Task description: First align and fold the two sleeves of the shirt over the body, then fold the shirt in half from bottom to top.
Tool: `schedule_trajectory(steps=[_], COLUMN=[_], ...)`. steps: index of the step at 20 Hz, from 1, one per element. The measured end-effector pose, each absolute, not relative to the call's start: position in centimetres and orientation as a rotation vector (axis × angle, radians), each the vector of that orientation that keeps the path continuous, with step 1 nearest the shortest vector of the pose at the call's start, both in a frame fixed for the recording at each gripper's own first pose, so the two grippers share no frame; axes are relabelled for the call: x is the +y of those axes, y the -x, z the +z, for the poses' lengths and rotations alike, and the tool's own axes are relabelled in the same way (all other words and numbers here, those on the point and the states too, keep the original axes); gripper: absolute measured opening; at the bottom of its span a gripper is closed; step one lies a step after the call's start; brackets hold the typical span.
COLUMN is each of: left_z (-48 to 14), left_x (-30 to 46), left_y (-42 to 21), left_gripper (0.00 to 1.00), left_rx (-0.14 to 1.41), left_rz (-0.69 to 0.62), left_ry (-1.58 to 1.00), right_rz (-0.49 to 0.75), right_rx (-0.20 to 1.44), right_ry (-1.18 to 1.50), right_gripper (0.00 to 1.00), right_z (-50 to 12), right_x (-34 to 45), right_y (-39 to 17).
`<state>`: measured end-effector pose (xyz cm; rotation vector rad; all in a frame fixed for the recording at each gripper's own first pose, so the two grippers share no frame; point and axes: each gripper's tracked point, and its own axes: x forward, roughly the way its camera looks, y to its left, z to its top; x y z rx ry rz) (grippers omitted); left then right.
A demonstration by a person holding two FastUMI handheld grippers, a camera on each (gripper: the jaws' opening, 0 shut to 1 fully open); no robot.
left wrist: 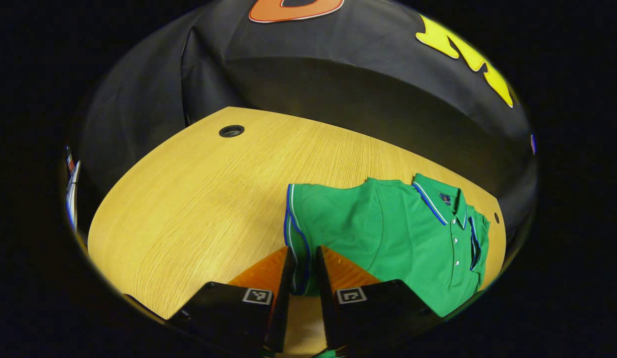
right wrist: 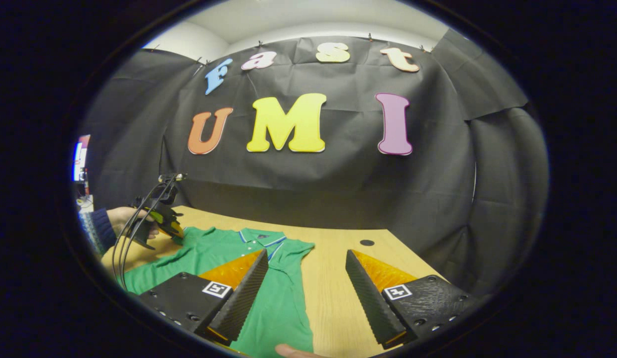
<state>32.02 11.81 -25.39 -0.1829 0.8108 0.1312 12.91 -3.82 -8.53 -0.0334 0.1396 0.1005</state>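
My left tongs (left wrist: 303,278) are pinched nearly closed on the blue-trimmed cuff (left wrist: 294,233) of the green knit polo shirt (left wrist: 398,233); ahead, the sleeve runs toward the collar (left wrist: 440,199). I judge a thin bite could slip mid-fold, skewing the sleeve. My right tongs (right wrist: 306,288) gape wide, empty, above the wooden tabletop (right wrist: 333,288). The shirt lies flat, long axis collar-to-hem, collar facing the booth wall.

Left gripper (left wrist: 304,263) pinches the sleeve (left wrist: 299,233) edge of the green shirt (left wrist: 403,233), lying on the wooden table (left wrist: 199,209).
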Motion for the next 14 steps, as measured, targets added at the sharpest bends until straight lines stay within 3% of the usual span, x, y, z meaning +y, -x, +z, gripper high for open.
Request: schedule_trajectory(steps=[1,3,14], left_z=[-25.4,-25.5,-20.2], left_x=[11.7,11.1,2.5], left_y=[-32.1,-31.8,-32.0], left_gripper=[0.19,0.07,0.06], left_rx=[0.814,0.838,0.758], left_rz=[0.127,0.121,0.007], left_ry=[0.168,0.151,-0.005], right_rz=[0.106,0.105,0.086], right_rx=[0.142,0.146,0.131], right_ry=[0.031,0.032,0.015], right_gripper=[0.97,0.97,0.95], right_z=[-8.5,-8.6,-8.3], right_x=[-3.7,-3.7,-4.7], right_y=[-12.9,-12.9,-13.1])
